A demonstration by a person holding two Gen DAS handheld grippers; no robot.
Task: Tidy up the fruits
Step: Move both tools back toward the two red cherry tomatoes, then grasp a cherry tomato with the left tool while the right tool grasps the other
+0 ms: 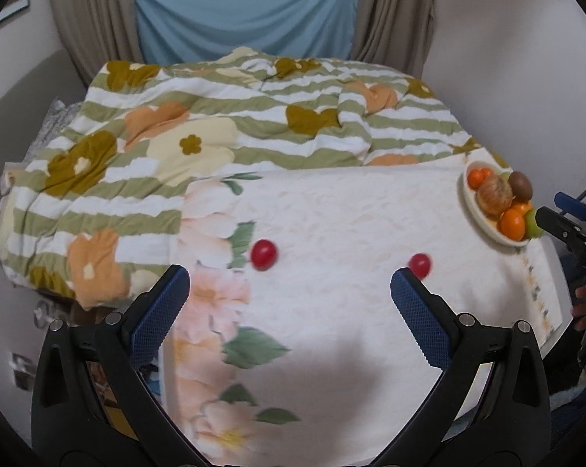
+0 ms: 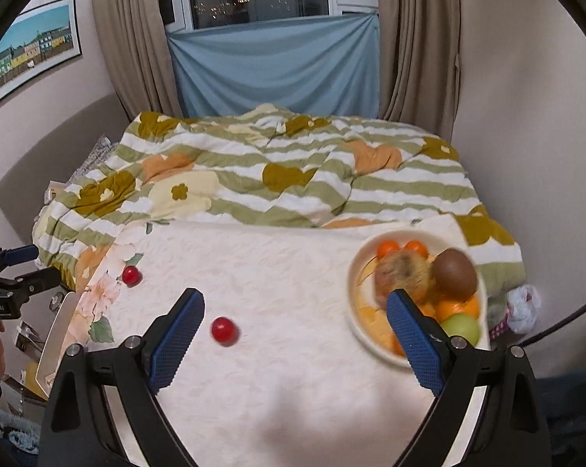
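Two small red fruits lie on the white tablecloth (image 1: pixel 332 214). The left red fruit (image 1: pixel 263 254) (image 2: pixel 131 275) sits by the floral print; the right red fruit (image 1: pixel 420 265) (image 2: pixel 223 330) lies nearer the middle. A cream bowl (image 1: pixel 472 210) (image 2: pixel 361 323) at the right holds oranges (image 1: pixel 512 224), a kiwi (image 2: pixel 454 273), a green fruit (image 2: pixel 461 329) and a rough brown fruit (image 2: pixel 402 274). My left gripper (image 1: pixel 289 303) is open and empty above the cloth, the right red fruit just beyond its right fingertip. My right gripper (image 2: pixel 295 325) is open and empty, its right finger (image 2: pixel 413 334) over the bowl.
A green-striped floral quilt (image 1: pixel 215 116) (image 2: pixel 293 179) is bunched on the bed behind the table. A blue cloth (image 2: pixel 273 70) and beige curtains hang at the window. A framed picture (image 2: pixel 32 50) hangs on the left wall. Clutter lies left of the table (image 2: pixel 51 334).
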